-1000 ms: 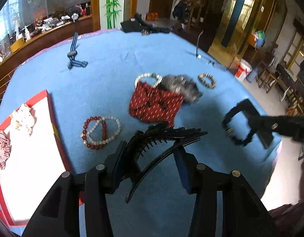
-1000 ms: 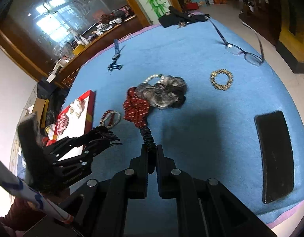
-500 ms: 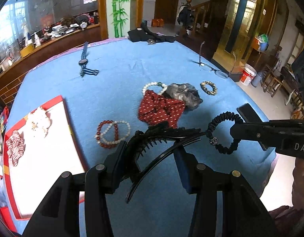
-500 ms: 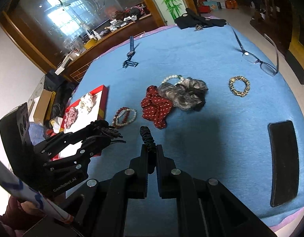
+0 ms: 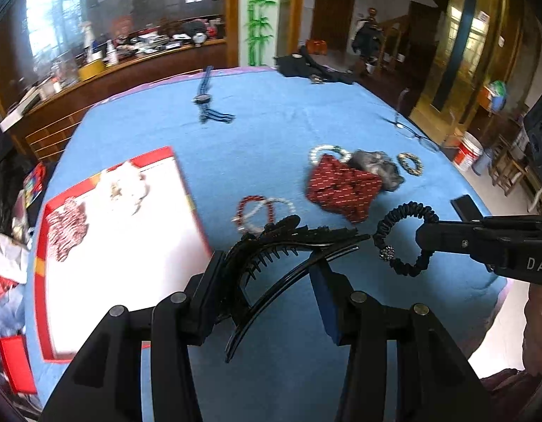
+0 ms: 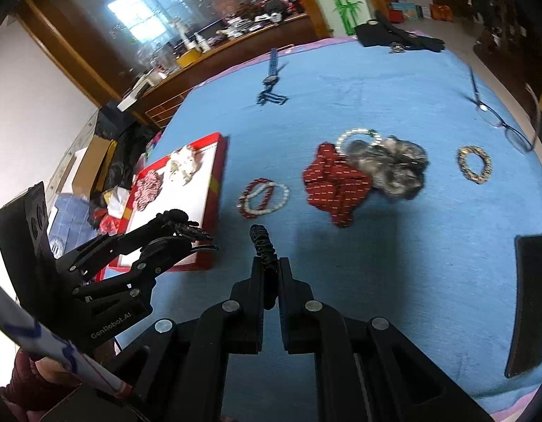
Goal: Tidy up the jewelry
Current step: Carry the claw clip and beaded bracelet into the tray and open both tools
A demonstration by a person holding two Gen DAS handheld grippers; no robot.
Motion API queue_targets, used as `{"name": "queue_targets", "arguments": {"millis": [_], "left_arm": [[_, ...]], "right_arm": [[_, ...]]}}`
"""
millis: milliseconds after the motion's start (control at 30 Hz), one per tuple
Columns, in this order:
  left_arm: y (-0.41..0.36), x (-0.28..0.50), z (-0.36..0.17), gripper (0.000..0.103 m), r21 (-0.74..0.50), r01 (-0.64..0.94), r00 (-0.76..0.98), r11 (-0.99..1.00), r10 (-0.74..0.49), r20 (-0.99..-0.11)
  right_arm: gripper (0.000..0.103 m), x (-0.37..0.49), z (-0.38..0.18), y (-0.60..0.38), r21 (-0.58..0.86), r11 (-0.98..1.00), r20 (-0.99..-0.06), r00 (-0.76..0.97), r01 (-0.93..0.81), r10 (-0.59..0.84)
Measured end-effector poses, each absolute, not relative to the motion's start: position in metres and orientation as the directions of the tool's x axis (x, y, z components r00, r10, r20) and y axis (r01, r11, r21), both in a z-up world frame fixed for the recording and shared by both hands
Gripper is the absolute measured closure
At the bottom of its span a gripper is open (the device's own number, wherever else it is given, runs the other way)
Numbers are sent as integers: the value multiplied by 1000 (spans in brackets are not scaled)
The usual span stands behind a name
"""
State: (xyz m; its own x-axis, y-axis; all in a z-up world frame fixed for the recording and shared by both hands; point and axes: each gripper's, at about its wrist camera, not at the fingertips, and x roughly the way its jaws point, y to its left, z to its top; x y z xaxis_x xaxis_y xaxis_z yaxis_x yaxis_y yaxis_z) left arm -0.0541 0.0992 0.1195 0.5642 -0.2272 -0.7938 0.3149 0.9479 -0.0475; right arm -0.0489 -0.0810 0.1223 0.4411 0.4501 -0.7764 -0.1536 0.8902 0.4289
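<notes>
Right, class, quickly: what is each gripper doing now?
Left gripper: shut on the black hair claw.
Right gripper: shut on the black coil hair tie.

A big black plastic hair claw clip [image 5: 292, 246] is held between the two black fingers of the left gripper [image 5: 267, 281], above a round table with a blue cloth [image 5: 271, 126]. To the right, a black coiled hair tie with a small sparkly bead [image 5: 404, 235] is pinched by the closed right gripper [image 5: 426, 239]. A red tray with a white inside [image 5: 179, 172] is seen on the left, with what may be two scrunchies in it; that part is blurred. A red dotted cloth scrunchie [image 5: 341, 186] is seen beside a red and white bead bracelet [image 5: 260, 209].
</notes>
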Motion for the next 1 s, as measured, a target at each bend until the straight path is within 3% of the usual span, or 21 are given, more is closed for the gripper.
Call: {"name": "queue_targets", "arguments": {"millis": [1000], "left_arm": [[251, -39, 102, 56, -89, 57, 582, 994, -105, -806]], "right_arm": [[95, 8, 128, 70, 390, 848, -786, 349, -360, 510]]}}
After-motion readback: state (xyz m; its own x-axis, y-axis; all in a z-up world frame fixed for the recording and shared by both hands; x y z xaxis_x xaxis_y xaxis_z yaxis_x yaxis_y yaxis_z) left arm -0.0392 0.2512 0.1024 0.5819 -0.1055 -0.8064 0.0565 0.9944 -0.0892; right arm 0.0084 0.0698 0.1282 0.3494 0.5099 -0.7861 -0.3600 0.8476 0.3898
